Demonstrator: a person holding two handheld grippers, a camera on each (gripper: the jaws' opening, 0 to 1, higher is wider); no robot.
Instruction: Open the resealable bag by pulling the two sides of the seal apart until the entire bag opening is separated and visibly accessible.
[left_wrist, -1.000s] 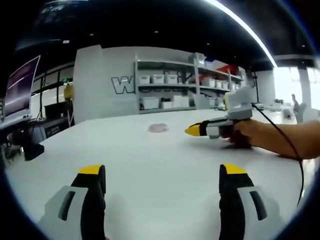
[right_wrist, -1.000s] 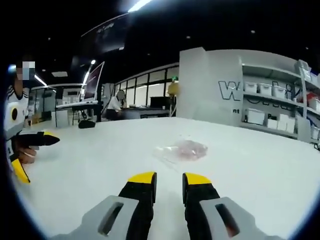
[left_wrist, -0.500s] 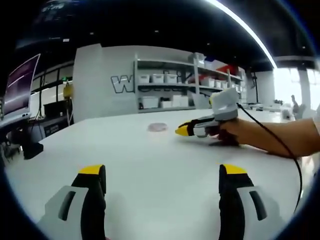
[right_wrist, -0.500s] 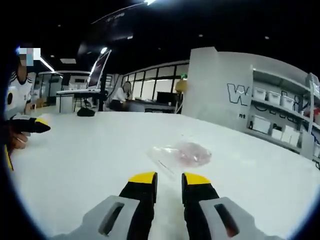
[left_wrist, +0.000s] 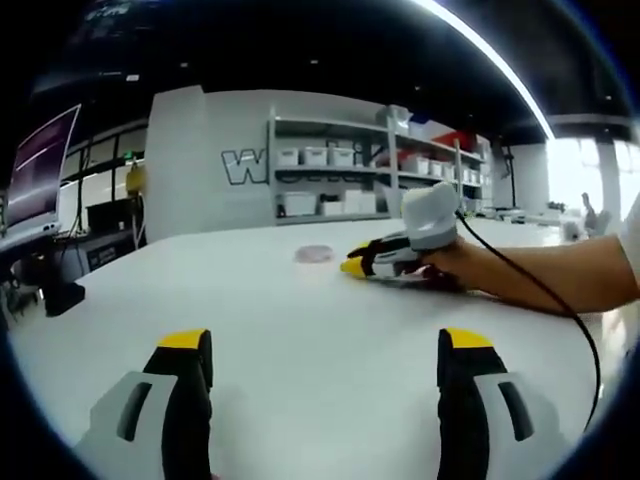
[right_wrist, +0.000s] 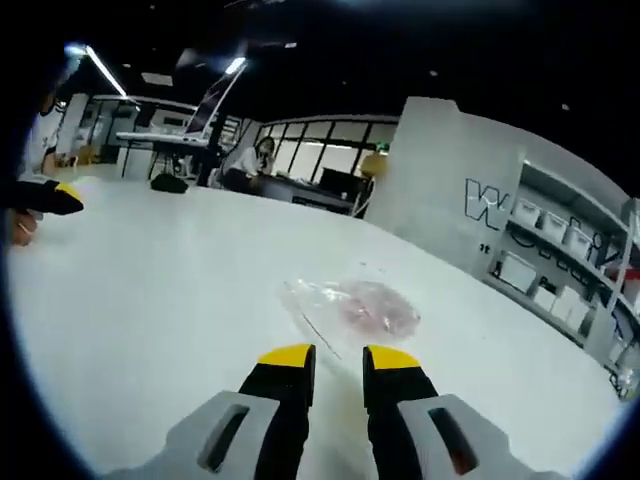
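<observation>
One clear bag (right_wrist: 350, 305) lies flat on the white table (right_wrist: 150, 300), pinkish contents inside, seal not yet parted. Right gripper (right_wrist: 338, 358) sits just short of its near edge, fingers nearly closed, empty. Left gripper (left_wrist: 325, 345) well apart, fingers wide, empty. Judgement: bring both in low, pinch one seal lip each, pull apart evenly. Count: one bag, two grippers.

Left gripper view sat low over the broad white table (left_wrist: 300, 320), facing across it toward the grey shelving unit with white bins (left_wrist: 340, 180); the small clear plastic bag (left_wrist: 314, 255) lay far off. Right gripper view rode tilted and close behind the same bag (right_wrist: 350, 305), looking toward the glass-walled office area (right_wrist: 290, 165). Both views shared the table (right_wrist: 150, 280), bag and shelving (right_wrist: 540, 260).
</observation>
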